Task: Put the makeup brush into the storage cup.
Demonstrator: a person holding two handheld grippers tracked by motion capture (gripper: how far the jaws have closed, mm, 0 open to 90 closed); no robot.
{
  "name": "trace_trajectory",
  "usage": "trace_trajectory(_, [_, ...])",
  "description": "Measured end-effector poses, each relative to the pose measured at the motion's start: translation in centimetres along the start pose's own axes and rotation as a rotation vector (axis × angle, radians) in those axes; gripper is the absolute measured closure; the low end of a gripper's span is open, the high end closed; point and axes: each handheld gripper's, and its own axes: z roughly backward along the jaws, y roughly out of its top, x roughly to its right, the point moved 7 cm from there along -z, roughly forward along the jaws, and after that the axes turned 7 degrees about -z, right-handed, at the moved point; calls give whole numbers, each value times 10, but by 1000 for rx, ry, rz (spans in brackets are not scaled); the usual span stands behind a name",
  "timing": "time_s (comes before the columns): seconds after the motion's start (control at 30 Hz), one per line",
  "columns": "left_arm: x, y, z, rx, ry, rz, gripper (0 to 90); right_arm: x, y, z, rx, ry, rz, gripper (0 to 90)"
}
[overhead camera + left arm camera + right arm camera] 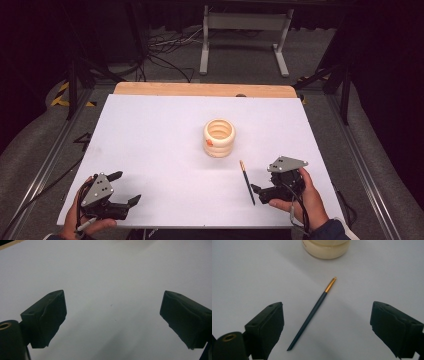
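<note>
Fingers of right gripper (325, 326) spread wide (holding nothing), brush (313, 312) between, left gripper (112, 320) likewise open

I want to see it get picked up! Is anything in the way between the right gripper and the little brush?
No, nothing is in the way. The brush lies flat on the white table, with the right gripper open in front of it. The cream ringed cup stands farther off.
</note>
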Motion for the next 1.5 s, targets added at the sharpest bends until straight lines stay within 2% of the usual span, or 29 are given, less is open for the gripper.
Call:
trace_trajectory(0.27, [0, 0, -1, 2, -4, 5, 81, 6, 10, -9, -87, -18, -44, 132])
trace_trajectory(0.57, [0, -1, 0, -1, -7, 7, 83, 10, 21, -29, -188, -37, -92, 158])
trace_trajectory(0.63, [0, -1, 0, -2, -7, 7, 83, 10, 22, -30, -193, -44, -89, 159])
trace_trajectory(0.77, [1, -1, 0, -3, -14, 7, 86, 10, 26, -40, -248, -45, -89, 174])
trace_trajectory(0.93, [2, -1, 1, 7, -34, 7, 81, 9, 30, -52, -294, -56, -107, 245])
trace_trajectory(1.0, [3, 0, 1, 4, -39, -1, 81, 8, 31, -56, -325, -26, -115, 251])
trace_trajectory(1.2, [3, -1, 1, 9, -35, 1, 81, 9, 37, -67, -381, -19, -120, 298])
trace_trajectory(1.3, [3, -1, 2, 8, -35, -1, 81, 14, 37, -70, -406, -39, -132, 330])
trace_trajectory(1.33, [2, -1, 2, 8, -35, -1, 81, 13, 37, -72, -423, -26, -137, 331])
trace_trajectory(1.5, [2, -1, 1, 4, -33, -1, 81, 9, 36, -85, -474, -34, -115, 386])
